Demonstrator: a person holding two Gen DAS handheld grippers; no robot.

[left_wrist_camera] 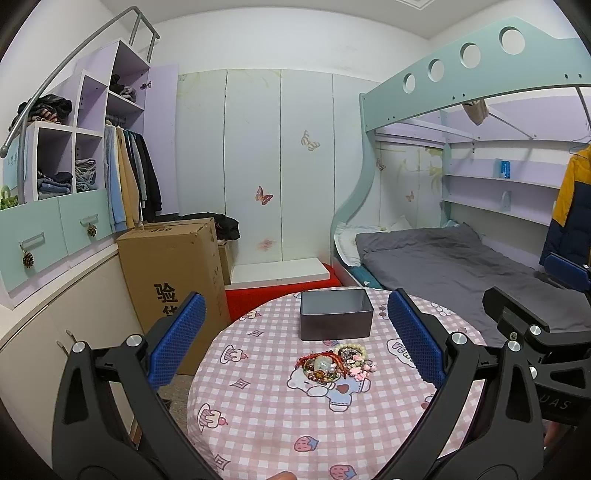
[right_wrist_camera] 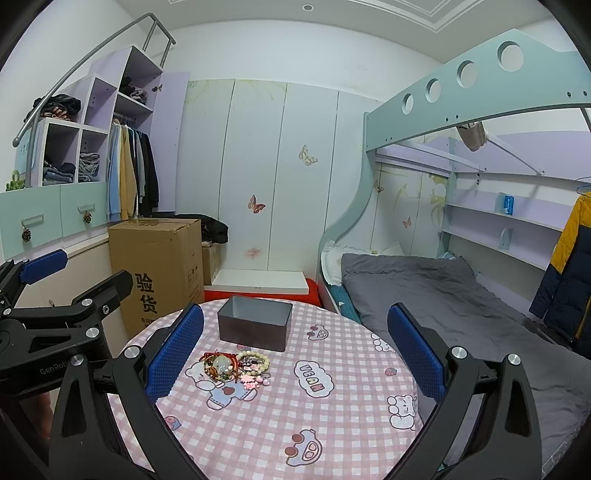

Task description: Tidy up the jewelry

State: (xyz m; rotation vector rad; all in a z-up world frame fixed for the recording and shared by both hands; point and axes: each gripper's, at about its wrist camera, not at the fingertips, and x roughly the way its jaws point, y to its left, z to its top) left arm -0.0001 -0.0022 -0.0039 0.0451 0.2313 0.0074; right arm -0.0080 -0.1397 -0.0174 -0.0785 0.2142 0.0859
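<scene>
Left wrist view, surface: a round table (left_wrist_camera: 258, 417) under a pink checked cloth, lower centre.
Left wrist view, room: cardboard box (left_wrist_camera: 173, 273) at left, bunk bed (left_wrist_camera: 461, 266) at right.
Left wrist view, jewelry: jewelry pile (left_wrist_camera: 336, 363) at frame centre, just below the empty grey tin box (left_wrist_camera: 335, 314), apart from it.
Left wrist view, left gripper (left_wrist_camera: 295, 343): jaws spread wide, grasping nothing.
Right wrist view, surface: the same table (right_wrist_camera: 332, 424); pile (right_wrist_camera: 236, 365) and tin (right_wrist_camera: 255, 323) sit left of centre.
Right wrist view, right gripper (right_wrist_camera: 295, 350): jaws released, empty.
Only in right view: ceiling downlight (right_wrist_camera: 307, 7), top centre.
Only in left view: red mat (left_wrist_camera: 258, 299) in full.
</scene>
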